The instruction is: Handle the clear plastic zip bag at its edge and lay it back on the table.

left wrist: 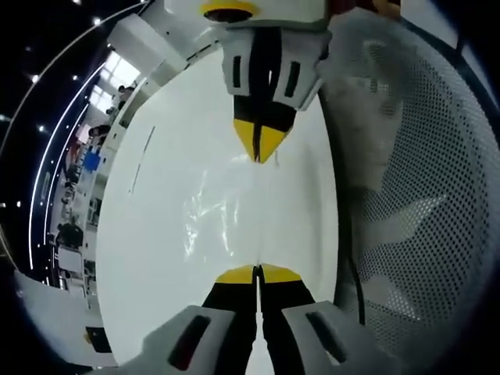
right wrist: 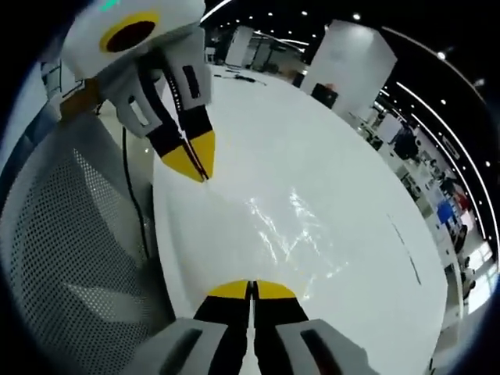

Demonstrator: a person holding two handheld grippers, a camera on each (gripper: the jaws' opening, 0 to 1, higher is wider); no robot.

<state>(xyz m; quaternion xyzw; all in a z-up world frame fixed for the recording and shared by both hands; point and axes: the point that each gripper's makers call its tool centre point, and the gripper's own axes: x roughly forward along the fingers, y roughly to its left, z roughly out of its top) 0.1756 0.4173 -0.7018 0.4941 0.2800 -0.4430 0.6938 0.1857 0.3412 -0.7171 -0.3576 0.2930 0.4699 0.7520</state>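
1. Left gripper view: the left gripper (left wrist: 257, 269), black jaws with yellow tips, rises from bottom centre. The jaws are pressed together with no visible gap, pinching the near edge of the clear plastic zip bag (left wrist: 223, 207).
2. Same view: the right gripper (left wrist: 259, 148) enters from top centre, pointing down-frame, its yellow tips closed on the far edge of the bag.
3. The bag spans the middle of the frame between the two sets of tips, over the white glossy table (left wrist: 156, 258); glints and creases mark its surface. Whether it touches the table I cannot tell.
4. Right gripper view: the right gripper (right wrist: 251, 287) at bottom centre, jaws closed on the bag (right wrist: 293, 226); the left gripper (right wrist: 199, 166) at upper left, closed on the opposite edge.
5. A grey mesh chair back (left wrist: 422, 203) fills the right of the left gripper view, beside the table edge.
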